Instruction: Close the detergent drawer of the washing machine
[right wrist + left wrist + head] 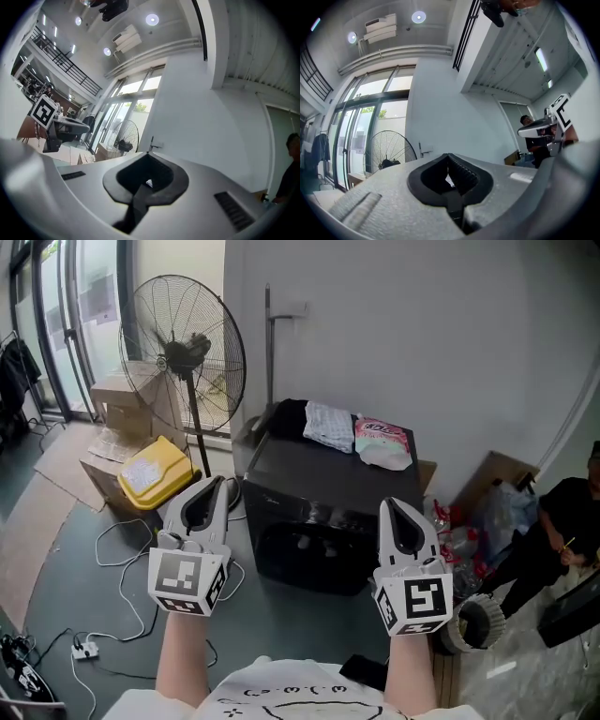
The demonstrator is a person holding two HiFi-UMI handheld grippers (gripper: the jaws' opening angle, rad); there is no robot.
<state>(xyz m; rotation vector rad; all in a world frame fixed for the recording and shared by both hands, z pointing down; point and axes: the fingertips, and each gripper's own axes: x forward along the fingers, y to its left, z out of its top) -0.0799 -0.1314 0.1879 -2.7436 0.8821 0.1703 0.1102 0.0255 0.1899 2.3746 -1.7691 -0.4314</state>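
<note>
Though outside gripper views, washing machine (328,512) in head view; left gripper (222,481), right gripper (387,503) fingers closed

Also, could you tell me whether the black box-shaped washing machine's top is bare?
No, a white patterned cloth and a pink plastic bag lie on the washing machine.

Front of the washing machine (319,531) is basically a dark blob in the head view, so I can't tell if the detergent drawer is in or out. The fan (183,348) has its foot hidden behind the left gripper (216,486). The person (562,517) on the right gets chopped off by the frame edge. Print on the pink packet (382,442) up top is too small to read.
</note>
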